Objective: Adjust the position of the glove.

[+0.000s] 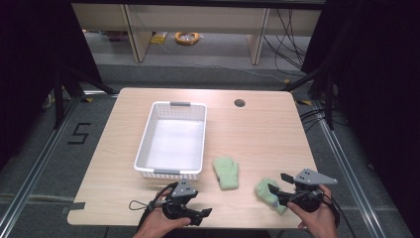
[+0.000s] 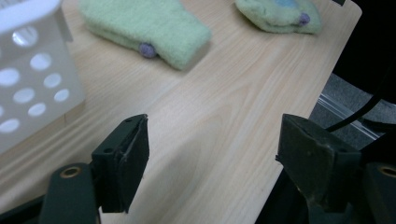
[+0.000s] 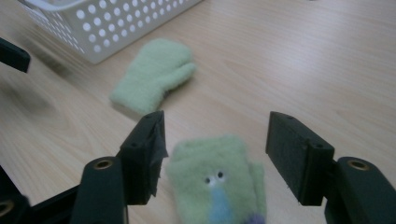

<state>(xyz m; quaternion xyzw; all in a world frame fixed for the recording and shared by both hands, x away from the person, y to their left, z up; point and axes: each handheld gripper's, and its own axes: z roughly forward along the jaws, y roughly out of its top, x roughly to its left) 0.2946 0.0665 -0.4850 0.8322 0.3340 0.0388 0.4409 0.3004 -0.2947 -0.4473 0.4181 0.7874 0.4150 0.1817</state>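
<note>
Right gripper (image 3: 212, 156) stands wide, jaws straddling the near mitten (image 3: 217, 184), which lies flat on the desk (image 1: 257, 134) at about 5 o'clock from the basket (image 1: 143, 141). The pads are clear of the fleece on both sides, nothing gripped yet. This mitten has a small face with a blue patch showing in the right gripper view.

Left gripper (image 2: 212, 154) is also wide and empty, low over bare wood near the front edge, at 6 o'clock from the basket. The second mitten (image 1: 226, 172) lies flat just beside the basket's near right corner, apart from the first.

Risks as I judge them:
- If I close from here the pads may catch only the top layer of fleece, and the mitten would slip out on the lift.
- The near mitten sits close to the front desk edge; a nudge instead of a clean pinch could push it off.
- Jaw tips pressing into the wood could skid.
- The trailing cable by my left hand could snag.

Surface: pale wood-grain desk, smooth, with a round cable hole (image 1: 239, 103) at the far side, 1 o'clock from the basket. The basket is white, perforated, empty. Room: dark curtains either side, grey floor with metal rails, light shelving legs beyond, a yellow coil (image 1: 187, 37) on the floor at 12 o'clock.
</note>
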